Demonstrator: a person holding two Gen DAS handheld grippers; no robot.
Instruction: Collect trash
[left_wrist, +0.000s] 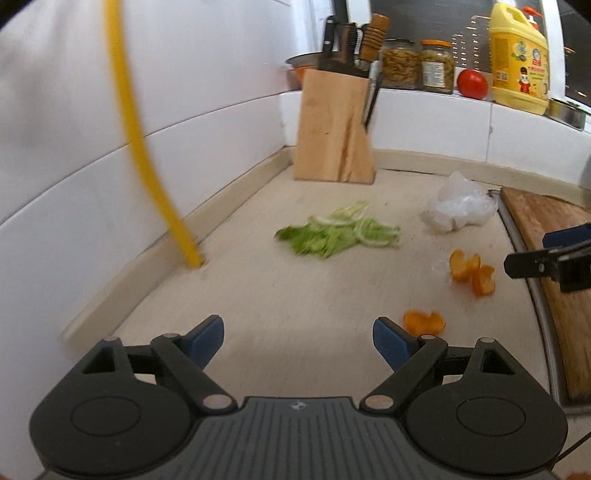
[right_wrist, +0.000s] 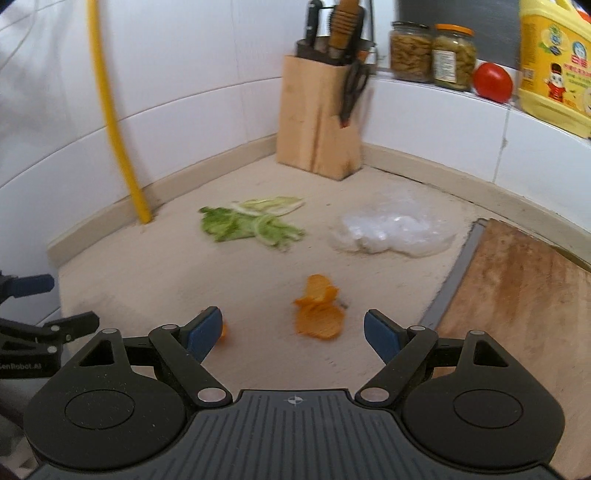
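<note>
Both tongs were released and held nothing. The right tongs (right_wrist: 293, 332) hovered just above an orange peel (right_wrist: 318, 308) on the tabletop (right_wrist: 147, 266), with the lettuce scraps (right_wrist: 251, 223) and crumpled plastic bag (right_wrist: 391, 230) farther ahead. The left tongs (left_wrist: 298, 341) had another peel piece (left_wrist: 424, 322) beside the right finger. The knife block (right_wrist: 317, 122) held knives and scissors.

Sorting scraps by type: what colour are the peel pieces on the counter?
Orange; the peel pieces show best in the right wrist view.
</note>
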